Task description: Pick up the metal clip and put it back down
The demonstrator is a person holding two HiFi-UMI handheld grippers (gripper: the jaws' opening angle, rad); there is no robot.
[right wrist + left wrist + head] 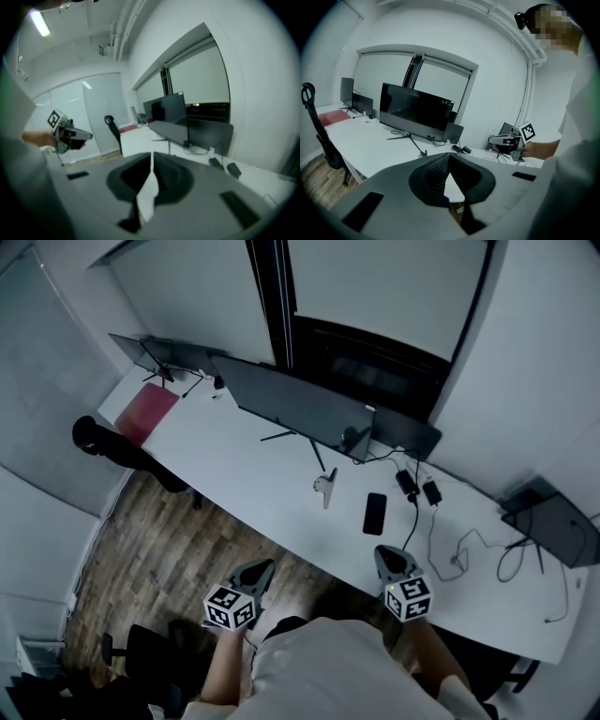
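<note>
Fingers on left gripper (260, 570) and right gripper (387, 556) are both clenched with nothing between them, held low near the surface's (234, 465) near edge. Metal clip (324, 487) lies on surface ahead, between the two grippers, near phone (374, 513). Long axis seems to run roughly away from person, too small to confirm. Right gripper looks marginally nearer and must unclench first.

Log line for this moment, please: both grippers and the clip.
left gripper: fingers shut, empty | right gripper: fingers shut, empty | clip: on desk, beside phone, clear of both grippers | phase: before pick
</note>
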